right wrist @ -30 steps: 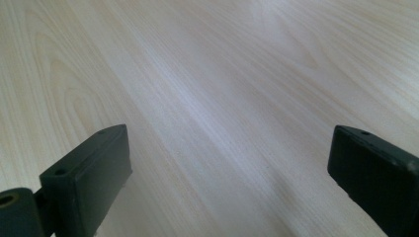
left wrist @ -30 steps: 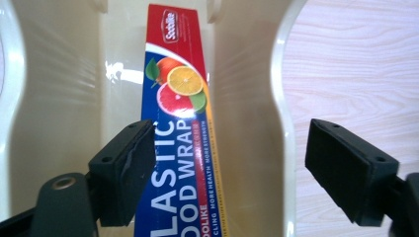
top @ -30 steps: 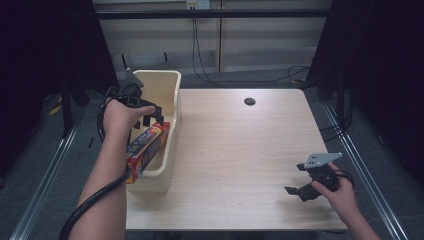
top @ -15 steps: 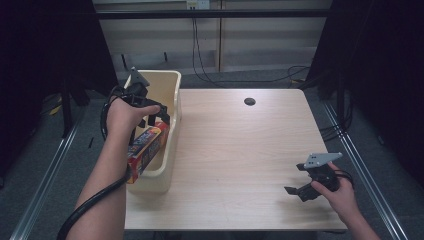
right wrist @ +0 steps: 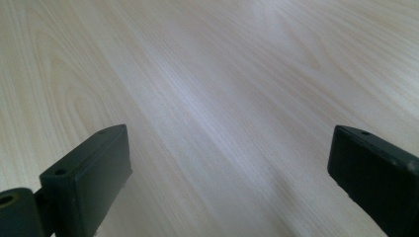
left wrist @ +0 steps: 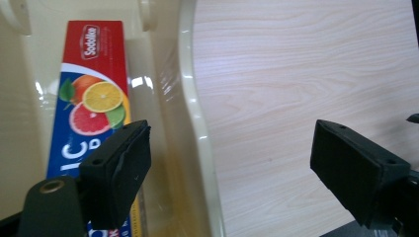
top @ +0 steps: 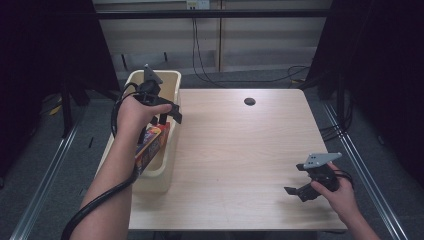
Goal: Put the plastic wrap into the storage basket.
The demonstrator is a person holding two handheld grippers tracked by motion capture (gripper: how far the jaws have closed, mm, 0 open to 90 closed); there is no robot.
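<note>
- Well, the thing that matters looks to be the carton [left wrist: 94, 94], red and blue with citrus fruit printed on it, lying inside the cream bin [top: 167, 167] that sits along the table's left edge
- its long axis runs the length of the bin, from the near end toward the far end, and it leans against the bin's table-side wall
- the left gripper [top: 167, 116] hangs right over that wall, jaws spread wide and holding nothing; in the left gripper view one jaw sits above the carton inside the bin, the other out over bare wood, so the rim [left wrist: 195, 128] lies between them
- the carton is below the gripper and toward the person's left, so I'd judge a grab means shifting that way and down
- the right gripper [top: 303, 187] rests near the table's [top: 240, 150] near right corner, well apart from the bin, jaws also spread and empty
- the left hand [top: 134, 114] is plainly the nearer one
</note>
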